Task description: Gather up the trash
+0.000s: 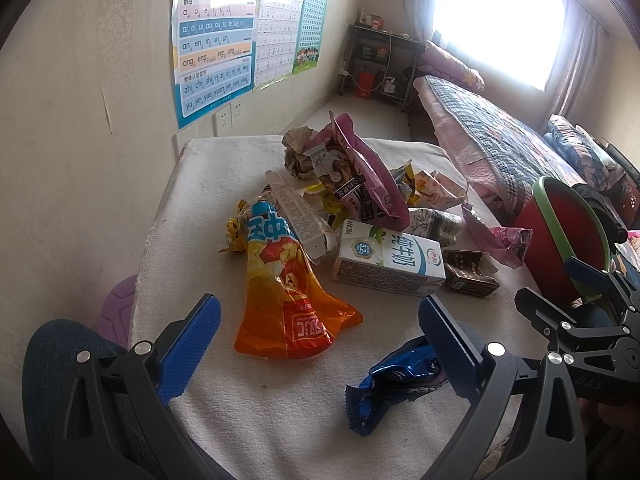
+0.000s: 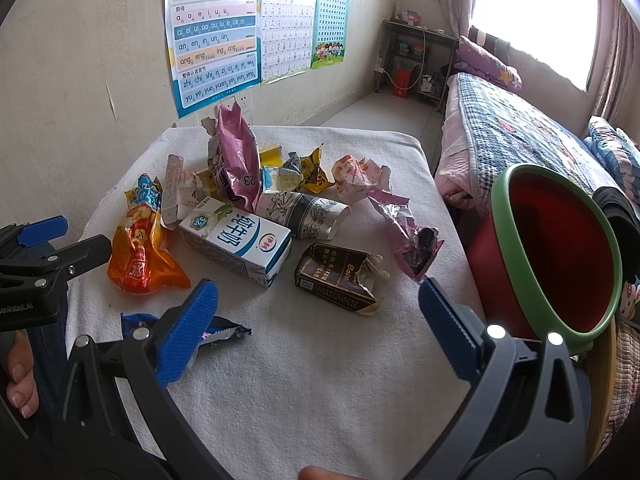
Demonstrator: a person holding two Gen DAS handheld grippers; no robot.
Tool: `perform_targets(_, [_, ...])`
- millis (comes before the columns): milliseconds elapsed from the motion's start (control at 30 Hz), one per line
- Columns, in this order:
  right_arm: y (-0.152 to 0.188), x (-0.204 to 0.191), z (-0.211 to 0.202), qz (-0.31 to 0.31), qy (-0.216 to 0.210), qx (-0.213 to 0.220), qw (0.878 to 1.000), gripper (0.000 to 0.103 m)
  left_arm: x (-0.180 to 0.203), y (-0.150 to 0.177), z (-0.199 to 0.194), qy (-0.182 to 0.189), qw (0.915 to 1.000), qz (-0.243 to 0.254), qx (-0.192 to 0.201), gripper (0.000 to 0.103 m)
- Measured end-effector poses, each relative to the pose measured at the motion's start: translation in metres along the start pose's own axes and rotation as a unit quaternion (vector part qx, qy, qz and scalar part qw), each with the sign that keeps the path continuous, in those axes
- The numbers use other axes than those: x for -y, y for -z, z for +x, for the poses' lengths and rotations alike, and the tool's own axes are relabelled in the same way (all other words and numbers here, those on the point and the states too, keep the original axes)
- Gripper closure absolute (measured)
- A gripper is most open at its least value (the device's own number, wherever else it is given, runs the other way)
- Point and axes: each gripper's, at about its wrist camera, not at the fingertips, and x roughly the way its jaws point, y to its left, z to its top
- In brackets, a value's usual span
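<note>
Trash lies on a white towel-covered table [image 1: 224, 412]: an orange snack bag [image 1: 284, 288] [image 2: 140, 252], a white milk carton [image 1: 388, 260] [image 2: 236, 240], a dark cigarette pack [image 2: 340, 276] [image 1: 468, 274], a blue wrapper [image 1: 396, 384] [image 2: 224, 330], a purple bag [image 1: 368, 172] [image 2: 236, 156] and several crumpled wrappers. A red bin with a green rim [image 2: 556, 252] [image 1: 568, 236] stands at the table's right edge. My left gripper [image 1: 320, 340] is open above the orange bag and blue wrapper. My right gripper [image 2: 320, 320] is open above the towel, near the cigarette pack.
Wall with posters [image 1: 216, 40] runs along the table's left and far side. A bed with a patchwork quilt [image 2: 520, 128] lies right of the table. A dark shelf [image 1: 380, 60] stands at the far wall. A purple stool [image 1: 116, 308] sits left of the table.
</note>
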Motion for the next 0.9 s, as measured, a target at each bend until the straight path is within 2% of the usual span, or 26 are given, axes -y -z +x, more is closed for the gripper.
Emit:
perform_targets(600, [-0.002, 0.002, 0.001, 0.009, -0.009, -0.004, 1.000, 0.004, -0.003, 0.000, 0.001, -0.001, 1.0000, -0.002, -0.004, 0.008])
perform_targets(900, [-0.004, 0.007, 0.012, 0.003, -0.004, -0.010, 1.000, 0.004, -0.010, -0.002, 0.012, 0.000, 0.9991, -0.027, -0.034, 0.008])
